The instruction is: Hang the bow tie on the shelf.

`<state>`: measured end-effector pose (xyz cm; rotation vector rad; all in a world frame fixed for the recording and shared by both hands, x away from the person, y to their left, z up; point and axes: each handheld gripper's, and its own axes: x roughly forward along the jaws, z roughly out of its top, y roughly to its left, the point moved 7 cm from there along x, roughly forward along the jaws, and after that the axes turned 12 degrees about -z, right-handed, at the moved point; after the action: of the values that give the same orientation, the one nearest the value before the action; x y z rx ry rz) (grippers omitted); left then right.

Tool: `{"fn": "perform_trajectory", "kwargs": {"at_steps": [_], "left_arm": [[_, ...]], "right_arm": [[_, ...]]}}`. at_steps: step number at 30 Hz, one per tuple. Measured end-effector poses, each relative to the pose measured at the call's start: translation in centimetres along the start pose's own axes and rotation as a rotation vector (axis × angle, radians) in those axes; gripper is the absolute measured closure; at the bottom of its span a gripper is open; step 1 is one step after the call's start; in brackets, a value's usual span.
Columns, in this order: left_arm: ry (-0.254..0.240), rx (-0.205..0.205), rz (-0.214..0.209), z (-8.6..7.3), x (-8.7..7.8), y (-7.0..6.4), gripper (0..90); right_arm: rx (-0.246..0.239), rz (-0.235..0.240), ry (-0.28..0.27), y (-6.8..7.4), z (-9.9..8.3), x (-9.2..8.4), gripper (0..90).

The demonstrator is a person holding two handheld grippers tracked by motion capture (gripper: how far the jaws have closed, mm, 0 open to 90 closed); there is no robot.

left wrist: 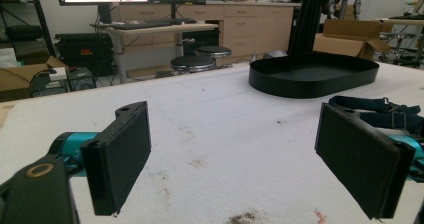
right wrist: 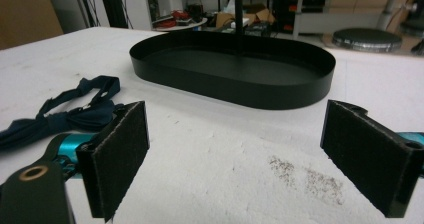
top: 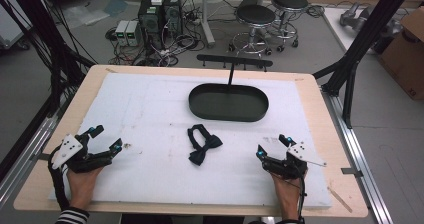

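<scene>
A dark navy bow tie [top: 202, 145] with its strap looped lies on the white mat in the middle, just in front of a black oval tray [top: 228, 102]. My left gripper [top: 106, 138] rests at the mat's front left, open and holding nothing. My right gripper [top: 272, 146] rests at the front right, also open and holding nothing. In the left gripper view the bow tie [left wrist: 380, 111] lies behind the right pad [left wrist: 357, 156], with the tray [left wrist: 314, 74] beyond. In the right gripper view the bow tie [right wrist: 65, 111] lies at the left and the tray [right wrist: 235, 71] straight ahead.
A thin black post with a crossbar of hooks [top: 234, 62] rises from the tray's far side. The white mat [top: 150, 109] covers a wooden table [top: 330, 134]. Stools [top: 256, 16] and computer boxes [top: 160, 14] stand on the floor beyond. Small dark stains [right wrist: 305, 176] mark the mat.
</scene>
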<state>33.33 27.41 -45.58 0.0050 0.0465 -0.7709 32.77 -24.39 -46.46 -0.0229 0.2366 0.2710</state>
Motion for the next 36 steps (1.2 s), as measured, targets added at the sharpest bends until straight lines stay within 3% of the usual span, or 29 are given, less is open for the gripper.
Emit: {"fn": "perform_trajectory", "kwargs": {"at_steps": [1,5,10,12,20,29,30,35,36], "left_arm": [[0.004,0.001,0.002,0.0,0.0,0.0,15.2],[0.003,-0.005,0.003,0.0,0.0,0.1,15.2],[0.005,-0.004,0.003,0.0,0.0,0.1,15.2],[0.005,-0.002,0.004,0.0,0.0,0.1,15.2],[0.005,-0.001,0.004,0.0,0.0,0.1,15.2],[0.005,-0.004,0.003,0.0,0.0,0.1,15.2],[0.004,-0.004,0.003,0.0,0.0,0.1,15.2],[0.003,-0.003,0.003,0.0,0.0,0.1,15.2],[0.005,-0.003,0.002,0.0,0.0,0.1,15.2]], "right_arm": [[0.063,0.033,0.043,0.0,0.1,0.2,11.1],[0.066,0.043,0.043,0.5,0.9,0.3,11.1],[0.02,0.076,0.054,2.2,2.9,1.0,11.1],[-0.028,0.094,0.062,3.6,4.1,1.7,11.1],[-0.067,0.152,0.098,6.4,6.0,3.2,11.1],[-0.069,0.225,0.231,9.1,7.1,5.4,11.5],[-0.086,0.237,0.271,9.9,7.3,6.1,11.9],[-0.125,0.266,0.337,11.3,7.3,7.1,15.6],[-0.14,0.283,0.378,12.1,7.2,7.6,16.9]]}}
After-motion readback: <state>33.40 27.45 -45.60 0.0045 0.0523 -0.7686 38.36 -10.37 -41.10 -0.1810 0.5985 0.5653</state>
